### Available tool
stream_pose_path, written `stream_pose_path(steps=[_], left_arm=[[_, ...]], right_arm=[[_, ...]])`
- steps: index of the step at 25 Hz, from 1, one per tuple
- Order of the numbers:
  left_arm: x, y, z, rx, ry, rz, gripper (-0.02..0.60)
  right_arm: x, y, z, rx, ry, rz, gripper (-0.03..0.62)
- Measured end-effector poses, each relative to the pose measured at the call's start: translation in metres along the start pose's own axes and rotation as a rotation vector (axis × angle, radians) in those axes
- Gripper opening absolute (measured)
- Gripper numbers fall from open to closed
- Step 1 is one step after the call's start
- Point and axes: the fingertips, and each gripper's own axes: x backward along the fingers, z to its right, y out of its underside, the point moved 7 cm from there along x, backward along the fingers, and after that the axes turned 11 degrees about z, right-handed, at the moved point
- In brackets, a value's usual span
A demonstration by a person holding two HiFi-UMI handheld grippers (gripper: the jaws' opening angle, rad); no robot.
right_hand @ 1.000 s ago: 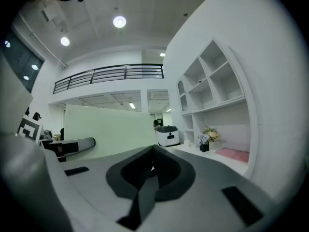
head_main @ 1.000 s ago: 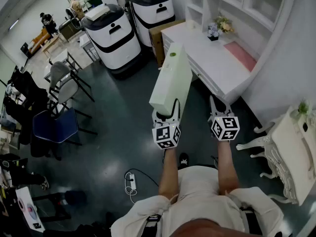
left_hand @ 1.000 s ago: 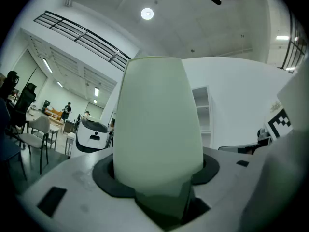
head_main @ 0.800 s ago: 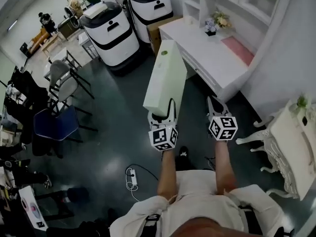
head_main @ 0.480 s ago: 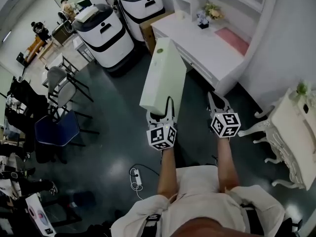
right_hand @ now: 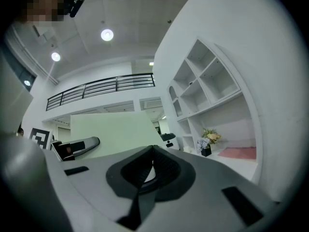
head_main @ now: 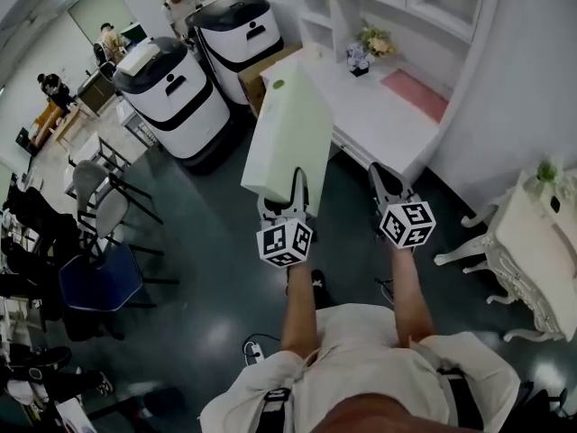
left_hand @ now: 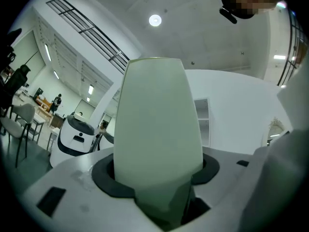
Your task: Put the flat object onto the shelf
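Observation:
The flat object is a long pale green box, and my left gripper is shut on its near end. The box sticks forward and up, its far end over the edge of the white desk. In the left gripper view the box fills the space between the jaws. My right gripper is beside it to the right, with nothing in it and its pads meeting at the tip. The white shelf unit rises behind the desk, and its open compartments show in the right gripper view.
On the desk are a small pot of flowers and a pink mat. Two white and black machines stand to the left of the desk, with a cardboard box next to them. Chairs stand at the left and a white ornate chair at the right.
Both grippers have moved forward towards the desk and a little up. The box went with the left gripper, and its far end now reaches the desk's edge.

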Motion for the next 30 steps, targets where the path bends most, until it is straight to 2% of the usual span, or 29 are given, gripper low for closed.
stream_pose_path(steps=[9, 18, 23, 30], left_arm=[[-0.077, 0.038, -0.059, 0.099, 0.028, -0.05, 0.265], [-0.129, 0.054, -0.122, 0.14, 0.068, -0.082, 0.265], [-0.142, 0.062, -0.153, 0.156, 0.044, -0.098, 0.265], [-0.161, 0.073, -0.173, 0.14, 0.033, -0.114, 0.265]], right_arm=[[-0.073, 0.02, 0.018, 0.035, 0.134, -0.005, 0.069], [-0.14, 0.049, 0.003, 0.052, 0.18, -0.036, 0.07], [-0.162, 0.068, -0.006, 0.067, 0.177, -0.079, 0.069], [-0.193, 0.085, 0.01, 0.061, 0.188, -0.103, 0.071]])
